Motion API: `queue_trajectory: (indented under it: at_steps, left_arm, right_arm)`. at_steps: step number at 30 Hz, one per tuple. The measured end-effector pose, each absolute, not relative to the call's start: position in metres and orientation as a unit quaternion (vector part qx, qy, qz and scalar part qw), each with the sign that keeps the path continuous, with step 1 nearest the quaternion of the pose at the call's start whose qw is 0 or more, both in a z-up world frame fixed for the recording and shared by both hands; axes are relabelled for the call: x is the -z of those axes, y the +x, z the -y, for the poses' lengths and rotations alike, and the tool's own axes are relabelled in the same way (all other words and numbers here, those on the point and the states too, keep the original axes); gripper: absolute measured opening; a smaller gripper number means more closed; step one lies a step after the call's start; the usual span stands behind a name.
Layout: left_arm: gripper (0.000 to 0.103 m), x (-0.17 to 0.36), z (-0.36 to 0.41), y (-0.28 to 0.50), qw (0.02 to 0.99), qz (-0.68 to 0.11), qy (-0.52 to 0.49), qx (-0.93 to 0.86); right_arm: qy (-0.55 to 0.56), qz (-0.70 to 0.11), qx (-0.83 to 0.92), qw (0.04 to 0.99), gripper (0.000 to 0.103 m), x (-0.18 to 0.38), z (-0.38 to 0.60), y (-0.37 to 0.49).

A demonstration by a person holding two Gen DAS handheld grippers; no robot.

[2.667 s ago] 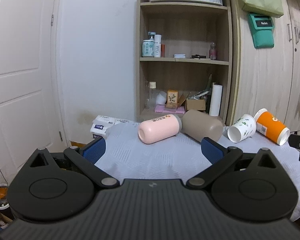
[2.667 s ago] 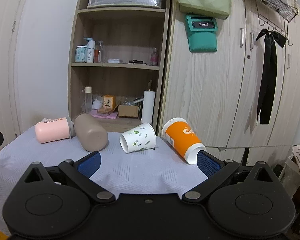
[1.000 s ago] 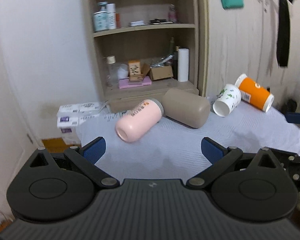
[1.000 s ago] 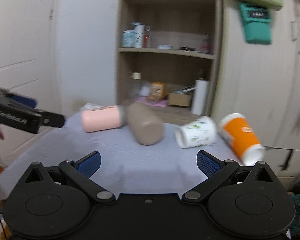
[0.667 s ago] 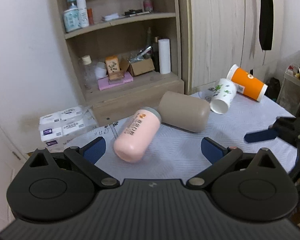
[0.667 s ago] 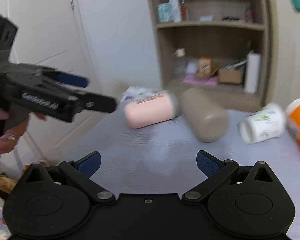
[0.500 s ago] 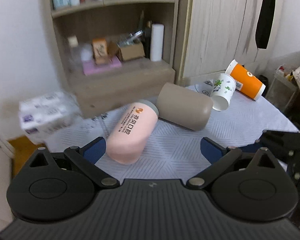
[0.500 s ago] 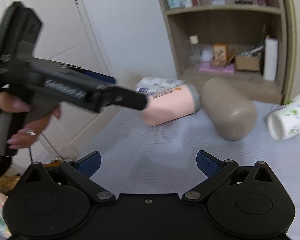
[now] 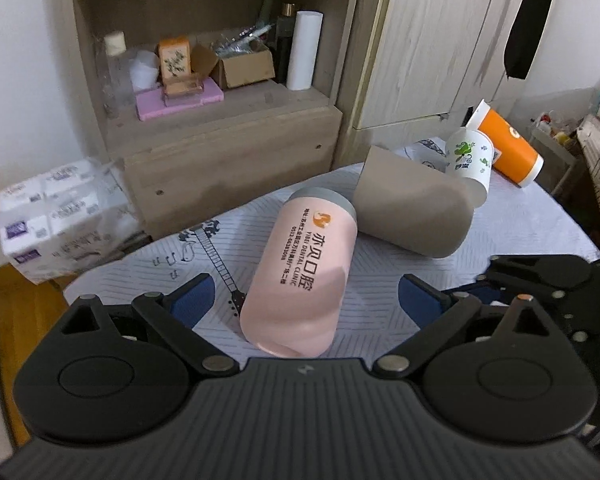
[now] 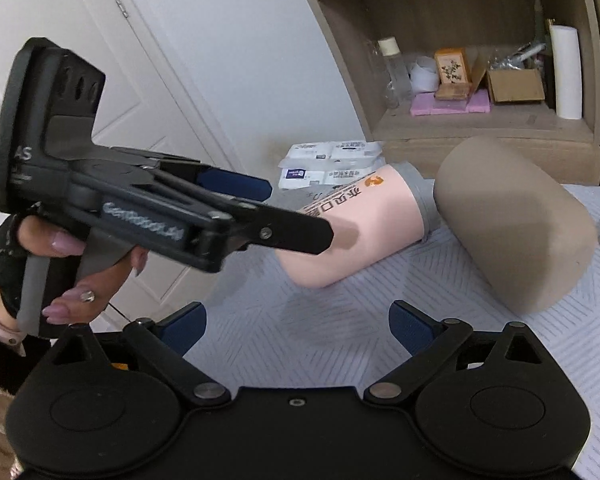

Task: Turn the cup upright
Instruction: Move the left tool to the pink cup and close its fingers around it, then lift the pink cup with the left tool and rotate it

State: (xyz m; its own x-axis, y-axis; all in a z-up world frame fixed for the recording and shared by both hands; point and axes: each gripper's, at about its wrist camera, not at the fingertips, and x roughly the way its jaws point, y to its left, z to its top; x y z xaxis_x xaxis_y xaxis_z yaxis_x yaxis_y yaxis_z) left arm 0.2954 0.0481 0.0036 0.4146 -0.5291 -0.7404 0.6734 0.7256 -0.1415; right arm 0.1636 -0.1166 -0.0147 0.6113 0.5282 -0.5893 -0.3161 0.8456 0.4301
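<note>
A pink cup (image 9: 304,276) with a grey rim band lies on its side on the grey patterned tablecloth (image 9: 380,276), base toward my left gripper (image 9: 304,300). That gripper is open, its blue pads on either side of the cup's base. The cup also shows in the right wrist view (image 10: 360,228), with the left gripper (image 10: 284,216) reaching over its base end. A taupe cup (image 9: 416,218) lies on its side against the pink one. My right gripper (image 10: 296,322) is open and empty over the cloth, short of both cups.
A white leaf-print paper cup (image 9: 470,160) and an orange paper cup (image 9: 508,144) lie on their sides at the table's far right. A wooden shelf unit (image 9: 220,92) and wardrobe (image 9: 432,40) stand behind. A tissue pack (image 9: 60,216) sits on the floor at left.
My left gripper has moved forward and down until its open pads flank the pink cup's base. My right gripper has swung left toward the pink and taupe cups. Both stayed open.
</note>
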Motion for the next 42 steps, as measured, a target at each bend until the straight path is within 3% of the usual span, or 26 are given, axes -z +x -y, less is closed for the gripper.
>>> queue_trajectory:
  at_steps: [12, 15, 22, 33, 42]
  left_arm:
    - [0.072, 0.014, -0.052, 0.314, 0.819, -0.435, 0.048, 0.371]
    - [0.057, 0.016, -0.054, 0.315, 0.822, -0.438, 0.047, 0.361]
    - [0.057, 0.017, -0.058, 0.314, 0.817, -0.452, 0.025, 0.357]
    - [0.056, 0.016, -0.059, 0.302, 0.809, -0.482, -0.003, 0.338]
    - [0.056, 0.016, -0.058, 0.291, 0.801, -0.505, -0.017, 0.321]
  right_arm:
    - [0.169, -0.357, -0.228, 0.890, 0.100, 0.028, 0.109, 0.190]
    - [0.171, -0.361, -0.223, 0.889, 0.100, 0.031, 0.104, 0.195]
    - [0.187, -0.366, -0.206, 0.888, 0.099, 0.040, 0.102, 0.205]
    - [0.207, -0.377, -0.208, 0.879, 0.074, 0.048, 0.105, 0.205]
    - [0.175, -0.383, -0.217, 0.881, 0.073, 0.046, 0.107, 0.194]
